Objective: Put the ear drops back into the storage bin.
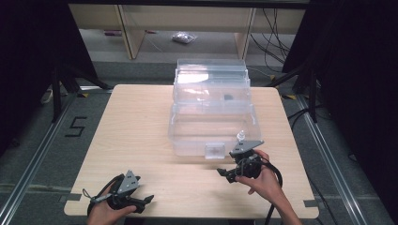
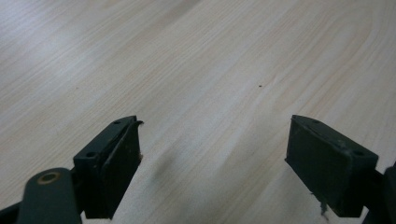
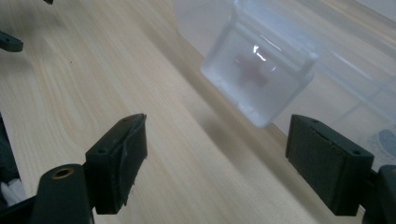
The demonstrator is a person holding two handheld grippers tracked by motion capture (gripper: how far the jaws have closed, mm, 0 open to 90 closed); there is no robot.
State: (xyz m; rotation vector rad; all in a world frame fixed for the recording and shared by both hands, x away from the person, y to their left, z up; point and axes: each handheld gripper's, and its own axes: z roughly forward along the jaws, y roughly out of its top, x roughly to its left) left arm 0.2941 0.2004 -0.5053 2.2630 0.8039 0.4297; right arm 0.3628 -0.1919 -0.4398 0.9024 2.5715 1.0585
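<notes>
Right gripper (image 1: 226,173) is held low near the front edge of the tabletop (image 1: 141,126), jaws spread wide with nothing between them, and pointed at the latch (image 3: 258,77) of the clear plastic box (image 1: 211,110). Left gripper (image 2: 212,163) is likewise spread and empty, hovering over bare pale wood grain at the near left corner. On the far middle of the tabletop the box is seen standing, transparent, rectangular and tiered, with a frosted, squarish latch tab on its front wall. A small dark item (image 1: 228,97) is glimpsed inside the upper section, too small to identify. Matte black, blocky pads are shown on both sets of jaws.
</notes>
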